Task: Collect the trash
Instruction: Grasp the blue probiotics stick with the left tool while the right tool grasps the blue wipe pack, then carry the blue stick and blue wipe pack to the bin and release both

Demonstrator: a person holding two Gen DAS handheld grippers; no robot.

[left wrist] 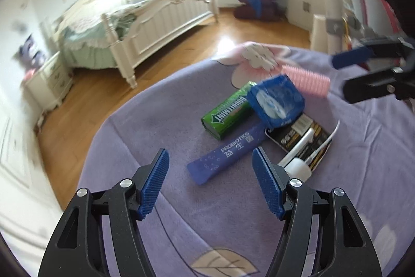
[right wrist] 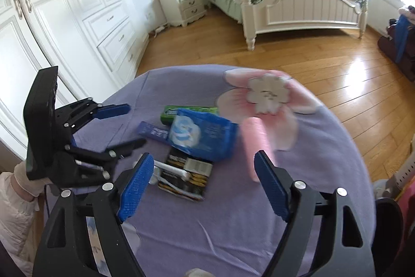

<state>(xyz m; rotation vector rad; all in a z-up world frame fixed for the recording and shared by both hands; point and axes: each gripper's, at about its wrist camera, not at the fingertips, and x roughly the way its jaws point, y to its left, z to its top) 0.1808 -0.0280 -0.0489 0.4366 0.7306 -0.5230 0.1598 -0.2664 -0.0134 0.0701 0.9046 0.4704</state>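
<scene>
Trash pile sits on the purple cloth [left wrist: 166,121], just ahead of both sets of fingers. Blue probiotics sachet [left wrist: 228,153] lies flat between and slightly beyond the left gripper [left wrist: 210,183] tips, closer to the right-hand finger of that pair. Green gum pack [left wrist: 228,112] is beyond the sachet, touching it. Blue wrapper [left wrist: 276,101] is propped on top of the gum pack and the black packet [left wrist: 302,139] — tilted, not flat. White tube [left wrist: 298,152] lies across the black packet, its cap just past the left gripper's right-hand fingertip.

Pink roller [right wrist: 253,144], blurred, is ahead of the right gripper [right wrist: 202,184], just inside its right-hand finger; whether it rests on the cloth cannot be told.

Left gripper fingers are spread, nothing between the pads. Right gripper fingers are spread wider — nothing pinched, and the black packet shows beyond the gap.

In the right wrist view the left gripper comes in from the left side, held by a gloved hand [right wrist: 26,177].
</scene>
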